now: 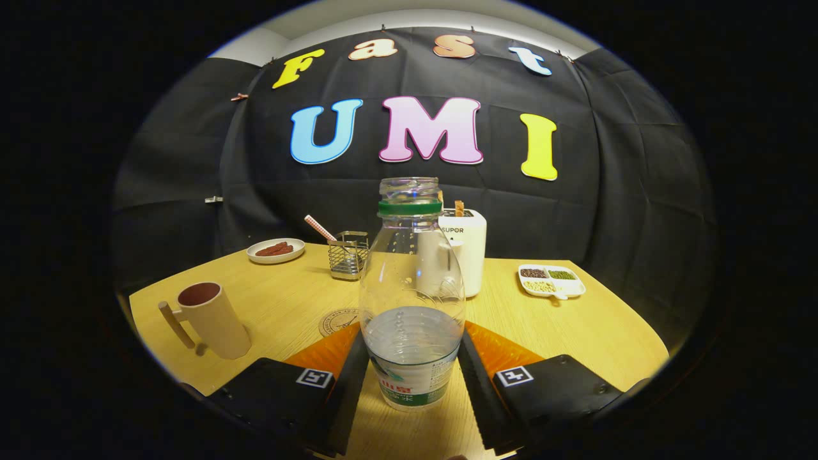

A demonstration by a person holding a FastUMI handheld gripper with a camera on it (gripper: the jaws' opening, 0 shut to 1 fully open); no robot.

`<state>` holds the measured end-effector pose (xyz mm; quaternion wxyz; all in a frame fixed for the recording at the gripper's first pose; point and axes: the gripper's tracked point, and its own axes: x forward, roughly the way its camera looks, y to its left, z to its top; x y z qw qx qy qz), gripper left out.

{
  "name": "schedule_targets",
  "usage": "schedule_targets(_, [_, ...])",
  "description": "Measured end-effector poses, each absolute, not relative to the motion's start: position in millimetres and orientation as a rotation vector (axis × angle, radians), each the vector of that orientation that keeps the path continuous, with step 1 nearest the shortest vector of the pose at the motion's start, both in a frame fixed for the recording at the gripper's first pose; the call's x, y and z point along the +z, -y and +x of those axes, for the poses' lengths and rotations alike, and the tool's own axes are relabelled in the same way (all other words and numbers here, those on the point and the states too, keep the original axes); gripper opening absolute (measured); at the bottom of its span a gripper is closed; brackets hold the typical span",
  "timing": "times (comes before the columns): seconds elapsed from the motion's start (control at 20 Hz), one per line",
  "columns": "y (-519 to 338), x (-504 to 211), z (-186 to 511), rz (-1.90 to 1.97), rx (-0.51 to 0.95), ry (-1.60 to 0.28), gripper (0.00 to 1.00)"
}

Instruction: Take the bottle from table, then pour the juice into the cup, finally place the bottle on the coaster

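Recording booth, seemingly: black cloth wall behind wooden table.

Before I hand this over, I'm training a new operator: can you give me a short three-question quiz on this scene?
1. True or false: the bottle has its cap off.
2. What stands between the fingers of the hand-held gripper? A) the cup B) the bottle C) the wire basket
3. Fill in: the coaster lies between the bottle and the ____.

Key: 1 true: the neck is open above the green ring. 2 B: both fingers sit against its lower sides. 3 cup, which stands upright, handle away from the bottle.
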<state>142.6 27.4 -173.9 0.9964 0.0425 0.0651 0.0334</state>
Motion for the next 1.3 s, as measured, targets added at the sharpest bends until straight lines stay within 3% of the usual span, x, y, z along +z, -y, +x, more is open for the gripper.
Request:
schedule_targets(0.3, [-33, -158, 140, -0.028, 0.094, -0.110, 0.71])
schedule_targets(0.8, [-73, -88, 157, -0.322, 0.169, -0.038, 0.71])
schedule_targets(1.3, [-127, -88, 163, -0.677, 0.272, -0.040, 0.71])
